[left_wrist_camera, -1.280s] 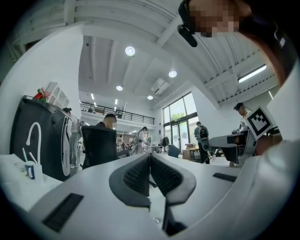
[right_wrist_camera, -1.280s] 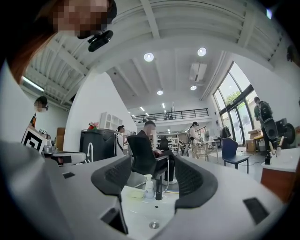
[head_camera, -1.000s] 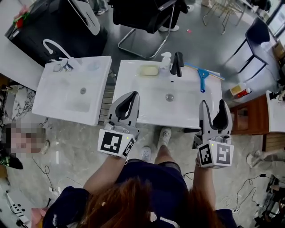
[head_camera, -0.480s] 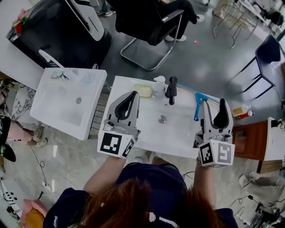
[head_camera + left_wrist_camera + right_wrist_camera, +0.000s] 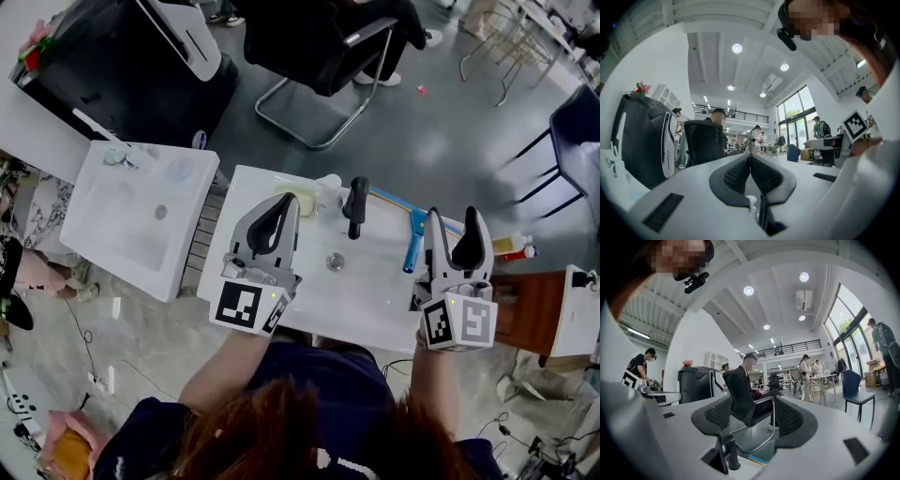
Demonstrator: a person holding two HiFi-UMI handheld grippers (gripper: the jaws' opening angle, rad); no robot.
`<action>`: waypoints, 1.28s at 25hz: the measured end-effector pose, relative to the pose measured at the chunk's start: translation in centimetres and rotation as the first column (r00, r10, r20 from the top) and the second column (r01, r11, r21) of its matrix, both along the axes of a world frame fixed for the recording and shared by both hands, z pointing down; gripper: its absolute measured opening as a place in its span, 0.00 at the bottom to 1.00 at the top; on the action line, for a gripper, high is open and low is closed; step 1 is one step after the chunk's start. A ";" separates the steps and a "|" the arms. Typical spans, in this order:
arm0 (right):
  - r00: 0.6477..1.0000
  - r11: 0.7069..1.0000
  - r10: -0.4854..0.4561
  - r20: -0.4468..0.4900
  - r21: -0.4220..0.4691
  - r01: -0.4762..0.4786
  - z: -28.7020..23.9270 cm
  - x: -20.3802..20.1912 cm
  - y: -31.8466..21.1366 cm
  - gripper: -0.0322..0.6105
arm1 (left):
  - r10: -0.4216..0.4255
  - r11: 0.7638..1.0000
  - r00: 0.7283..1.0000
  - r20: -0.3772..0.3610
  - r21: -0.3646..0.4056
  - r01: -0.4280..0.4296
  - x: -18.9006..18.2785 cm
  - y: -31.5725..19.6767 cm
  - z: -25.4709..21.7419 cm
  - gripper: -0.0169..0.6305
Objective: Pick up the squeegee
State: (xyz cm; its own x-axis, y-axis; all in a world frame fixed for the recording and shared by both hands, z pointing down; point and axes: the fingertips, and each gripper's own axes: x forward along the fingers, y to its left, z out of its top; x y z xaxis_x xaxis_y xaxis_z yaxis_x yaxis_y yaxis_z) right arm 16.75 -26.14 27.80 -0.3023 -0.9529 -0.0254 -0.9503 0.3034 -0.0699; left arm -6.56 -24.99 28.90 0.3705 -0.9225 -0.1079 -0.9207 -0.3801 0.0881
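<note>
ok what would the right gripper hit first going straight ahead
Probably the black office chair framed between the right gripper's open jaws; the blue plastic squeegee lies lower, under that line. Depth is unclear.

The white sink (image 5: 361, 302) carries, along its far edge, a pale soap bar (image 5: 305, 200), a white pump bottle (image 5: 328, 191) and a black faucet (image 5: 355, 206), with the blue squeegee (image 5: 412, 240) lying toward its far right corner.

I can read no word, brand or number anywhere. My left gripper (image 5: 285, 201) and right gripper (image 5: 453, 217) carry only square black-and-white markers (image 5: 240, 305).
</note>
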 end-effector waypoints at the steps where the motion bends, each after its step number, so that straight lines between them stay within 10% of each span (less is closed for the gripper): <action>1: 1.000 1.000 0.009 0.001 -0.004 -0.009 0.2 0.0 -0.4 0.51 | 0.010 1.000 1.000 -0.004 -0.001 -0.010 0.1 -0.6 0.1 0.06; 32: 0.968 0.948 0.251 -0.014 -0.199 -0.248 9.1 4.8 -6.2 0.51 | 0.300 0.950 0.953 -0.047 -0.082 -0.303 8.6 -11.0 5.4 0.06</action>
